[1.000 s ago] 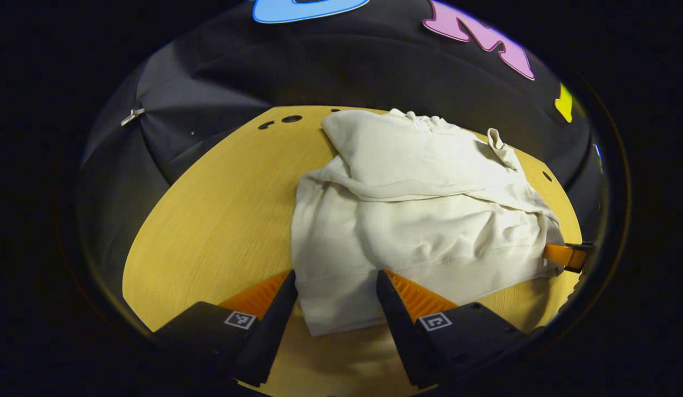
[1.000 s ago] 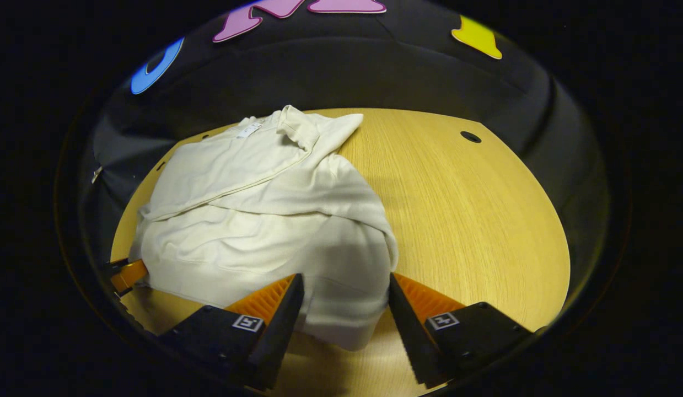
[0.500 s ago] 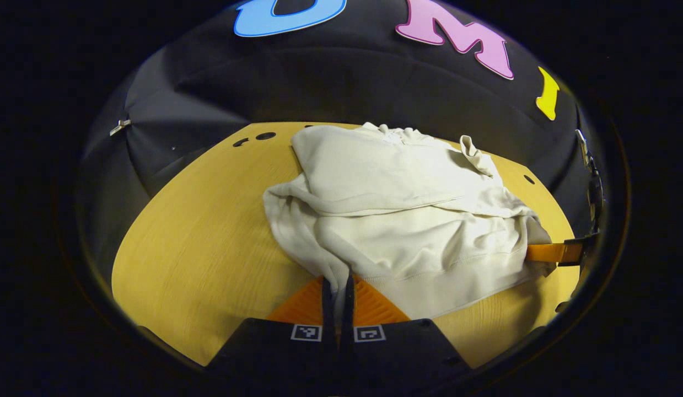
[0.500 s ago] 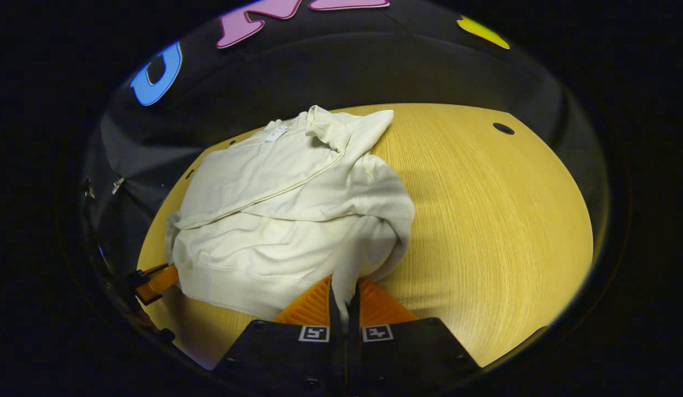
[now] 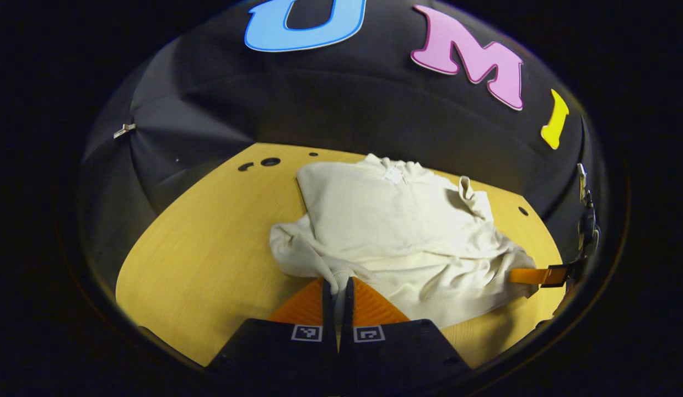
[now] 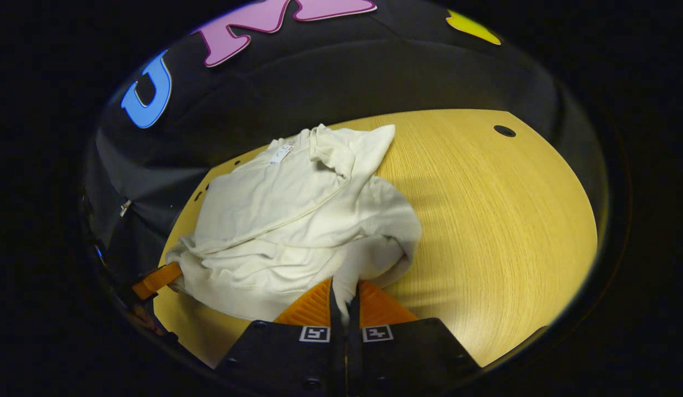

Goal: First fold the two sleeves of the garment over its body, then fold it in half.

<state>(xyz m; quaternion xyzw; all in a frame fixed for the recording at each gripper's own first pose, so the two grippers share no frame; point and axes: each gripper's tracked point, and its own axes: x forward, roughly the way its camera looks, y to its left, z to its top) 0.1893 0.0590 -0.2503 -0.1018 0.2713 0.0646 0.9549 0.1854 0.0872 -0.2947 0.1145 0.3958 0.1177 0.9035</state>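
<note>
A cream sweatshirt point(image 5: 396, 231) lies on the wooden table point(image 5: 209, 242) with both sleeves folded across its body. Its collar and label point(image 6: 279, 154) point to the far side. My left gripper point(image 5: 337, 284) is shut on the near left corner of the sweatshirt's hem, which bunches up between the fingers. My right gripper point(image 6: 345, 286) is shut on the near right corner of the hem and lifts it off the table. The sweatshirt point(image 6: 297, 220) sags between the two held corners. In the left gripper view the right gripper's finger point(image 5: 534, 275) pokes out at the hem's far end.
The table point(image 6: 495, 220) has wide bare wood to the right of the sweatshirt and cable holes point(image 6: 505, 130) near its far edge. More holes point(image 5: 270, 161) sit at the far left. Black cloth walls close in behind the table.
Both grippers went from open around the hem to shut on its corners. They have since risen and pulled the hem up, so the lower body bunches toward the collar.
</note>
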